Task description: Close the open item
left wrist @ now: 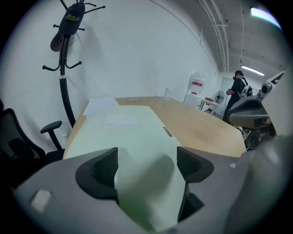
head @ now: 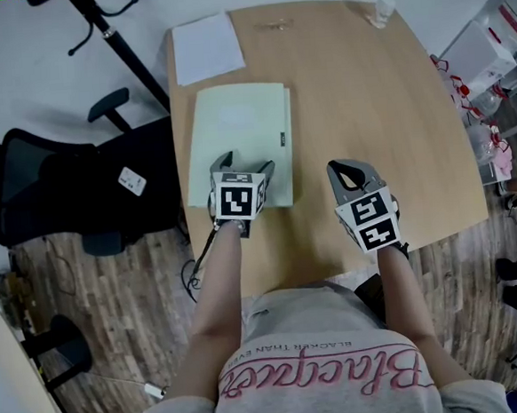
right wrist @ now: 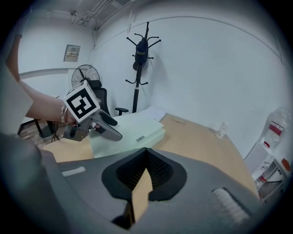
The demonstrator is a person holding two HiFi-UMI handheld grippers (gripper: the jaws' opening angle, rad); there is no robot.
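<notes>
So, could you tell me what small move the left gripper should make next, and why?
Probably lower the left gripper slightly to press the green folder flat at its near end. Its jaws stand open over that end, gripping nothing. The cover already seems to lie down, and the right gripper is shut, aside over the table.

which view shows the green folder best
The head view: the green folder lies whole on the table, all edges visible except under the left gripper. The left gripper view shows only its top face running away between open jaws. The right gripper view shows its side and thickness, partly behind that gripper.
</notes>
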